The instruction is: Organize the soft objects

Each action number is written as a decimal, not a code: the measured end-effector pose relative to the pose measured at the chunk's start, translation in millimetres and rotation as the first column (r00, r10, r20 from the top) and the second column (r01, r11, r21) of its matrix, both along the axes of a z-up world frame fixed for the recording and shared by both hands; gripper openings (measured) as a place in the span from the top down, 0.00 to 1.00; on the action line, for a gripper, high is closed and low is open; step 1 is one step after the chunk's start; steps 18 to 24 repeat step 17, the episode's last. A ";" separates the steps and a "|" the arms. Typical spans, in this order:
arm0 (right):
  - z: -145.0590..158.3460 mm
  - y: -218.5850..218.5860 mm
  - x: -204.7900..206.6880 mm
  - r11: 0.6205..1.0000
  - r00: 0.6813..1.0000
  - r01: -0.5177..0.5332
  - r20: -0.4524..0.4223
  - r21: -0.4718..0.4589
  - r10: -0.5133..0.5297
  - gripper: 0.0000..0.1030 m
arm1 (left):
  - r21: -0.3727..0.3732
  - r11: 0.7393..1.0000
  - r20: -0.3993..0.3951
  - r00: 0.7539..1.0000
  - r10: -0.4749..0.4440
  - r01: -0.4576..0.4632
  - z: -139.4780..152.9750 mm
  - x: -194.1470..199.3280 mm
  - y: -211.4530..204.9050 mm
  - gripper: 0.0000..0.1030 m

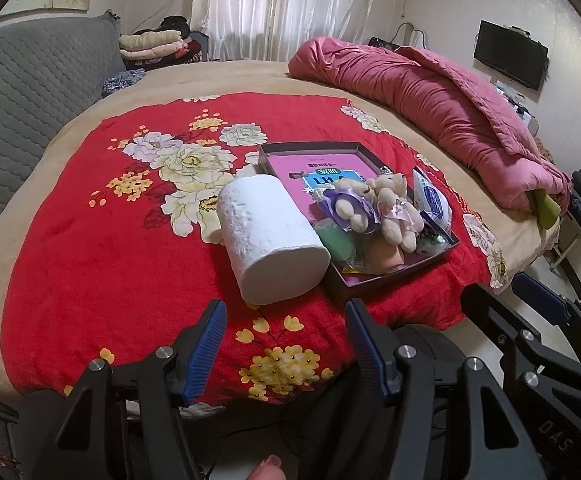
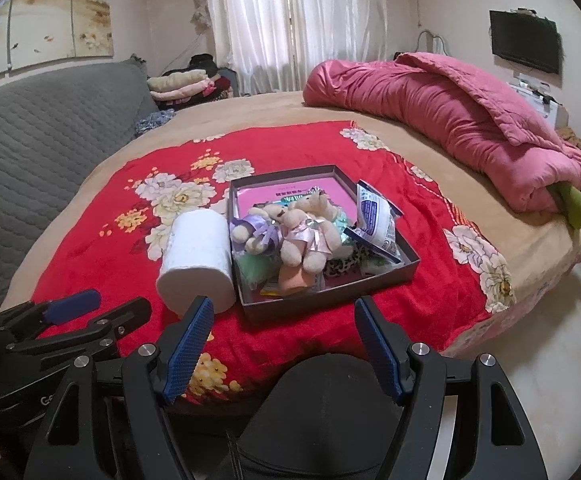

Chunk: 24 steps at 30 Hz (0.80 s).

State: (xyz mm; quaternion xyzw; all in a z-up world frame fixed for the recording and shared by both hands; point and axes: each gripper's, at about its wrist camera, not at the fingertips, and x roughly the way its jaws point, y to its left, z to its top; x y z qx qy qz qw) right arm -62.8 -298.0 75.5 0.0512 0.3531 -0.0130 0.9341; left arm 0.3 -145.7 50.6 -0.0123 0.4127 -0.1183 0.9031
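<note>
A white paper roll lies on its side on the red floral blanket, touching the left wall of a shallow dark box. Inside the box are a bear in purple, a bear in pink, a white-and-blue packet, a green soft item and a leopard-print piece. My left gripper is open just short of the roll. My right gripper is open in front of the box, with nothing between its fingers.
A rolled pink quilt lies along the bed's far right. A grey quilted backrest runs along the left, with folded clothes behind it. The bed's edge and floor are at the right. A person's thumb shows at the bottom.
</note>
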 end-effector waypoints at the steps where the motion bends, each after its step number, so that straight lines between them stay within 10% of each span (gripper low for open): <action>1: -0.1 -0.6 0.6 1.000 1.000 0.000 -0.001 0.001 0.000 0.28 | 0.001 1.000 -0.001 1.000 0.001 -0.001 -0.2 0.3 0.1 0.41; 24: -4.4 1.9 3.5 1.000 1.000 -0.018 -0.009 -0.016 0.018 0.28 | 0.020 1.000 -0.036 0.999 -0.006 0.007 -10.4 3.1 -2.6 0.41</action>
